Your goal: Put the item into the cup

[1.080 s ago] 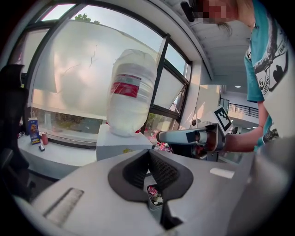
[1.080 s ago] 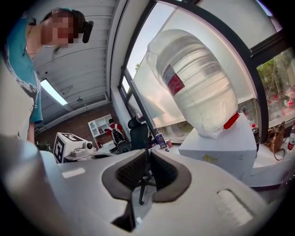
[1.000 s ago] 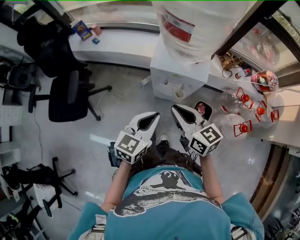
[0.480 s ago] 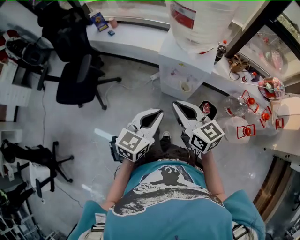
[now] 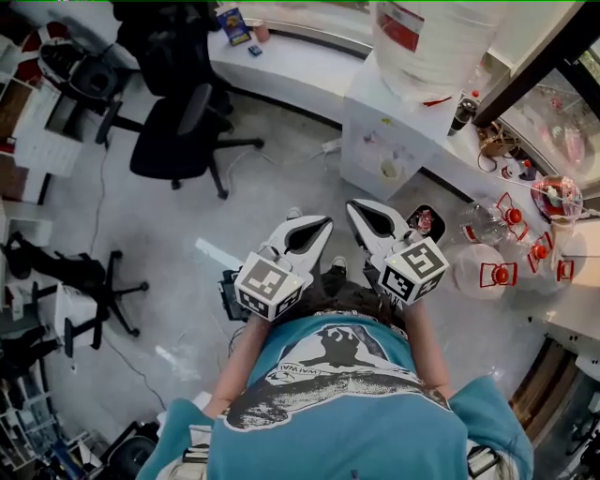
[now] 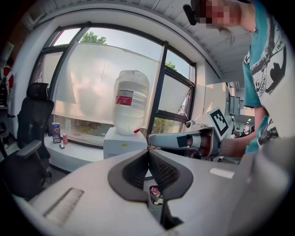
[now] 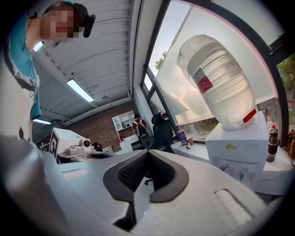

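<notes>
The right hand-held gripper (image 5: 353, 206) has just clenched on nothing; the left hand-held gripper (image 5: 325, 222) is clenched and empty too. The dispenser (image 5: 389, 141) has slid toward 1 o'clock. Neither item nor cup can be picked out, so the task looks unstarted.

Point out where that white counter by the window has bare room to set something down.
Bare: the counter stretch between the blue box and the water dispenser. Crowded: right of the dispenser, around the dark bottle and the clutter beyond it.
</notes>
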`<state>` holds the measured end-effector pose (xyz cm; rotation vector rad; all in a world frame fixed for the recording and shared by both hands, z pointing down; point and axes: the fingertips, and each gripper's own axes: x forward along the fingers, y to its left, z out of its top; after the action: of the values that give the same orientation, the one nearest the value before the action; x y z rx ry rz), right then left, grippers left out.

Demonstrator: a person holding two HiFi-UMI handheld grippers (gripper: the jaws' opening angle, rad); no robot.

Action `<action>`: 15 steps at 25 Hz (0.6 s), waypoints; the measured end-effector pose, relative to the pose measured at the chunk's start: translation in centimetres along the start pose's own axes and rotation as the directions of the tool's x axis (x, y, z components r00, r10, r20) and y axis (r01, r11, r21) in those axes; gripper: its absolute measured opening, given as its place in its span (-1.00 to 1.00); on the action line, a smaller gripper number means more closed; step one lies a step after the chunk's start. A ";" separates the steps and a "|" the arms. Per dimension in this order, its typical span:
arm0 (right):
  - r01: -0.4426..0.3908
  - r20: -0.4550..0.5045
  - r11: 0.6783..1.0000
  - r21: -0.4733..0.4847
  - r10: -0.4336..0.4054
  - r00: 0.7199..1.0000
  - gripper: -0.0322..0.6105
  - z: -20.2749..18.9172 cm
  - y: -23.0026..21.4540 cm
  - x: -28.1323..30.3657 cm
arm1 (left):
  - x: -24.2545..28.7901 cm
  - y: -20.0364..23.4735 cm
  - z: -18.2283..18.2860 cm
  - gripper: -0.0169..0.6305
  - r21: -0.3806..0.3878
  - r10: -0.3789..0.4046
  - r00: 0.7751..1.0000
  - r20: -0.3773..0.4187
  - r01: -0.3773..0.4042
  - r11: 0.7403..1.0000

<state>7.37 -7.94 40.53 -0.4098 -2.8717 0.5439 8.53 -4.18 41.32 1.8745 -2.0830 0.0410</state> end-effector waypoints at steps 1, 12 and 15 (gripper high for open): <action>-0.011 -0.005 1.000 -0.001 0.011 1.000 -0.92 -0.1 0.3 0.1 | -0.3 0.0 -0.1 -0.94 -0.001 0.011 1.000 0.000 -0.011 1.000; -0.092 -0.035 0.995 -0.036 0.091 0.995 -0.90 -0.7 2.6 1.3 | -2.4 0.3 -0.6 -0.94 -0.010 0.080 0.997 0.020 -0.080 0.997; -0.113 -0.040 0.992 -0.054 0.111 0.993 -0.90 -0.6 3.2 1.5 | -2.8 0.4 -0.4 -0.94 -0.008 0.088 0.996 0.029 -0.088 0.996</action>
<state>6.79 -4.45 40.08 -0.5871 -2.8466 0.4698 8.43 -1.39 41.03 1.7893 -2.1815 0.0274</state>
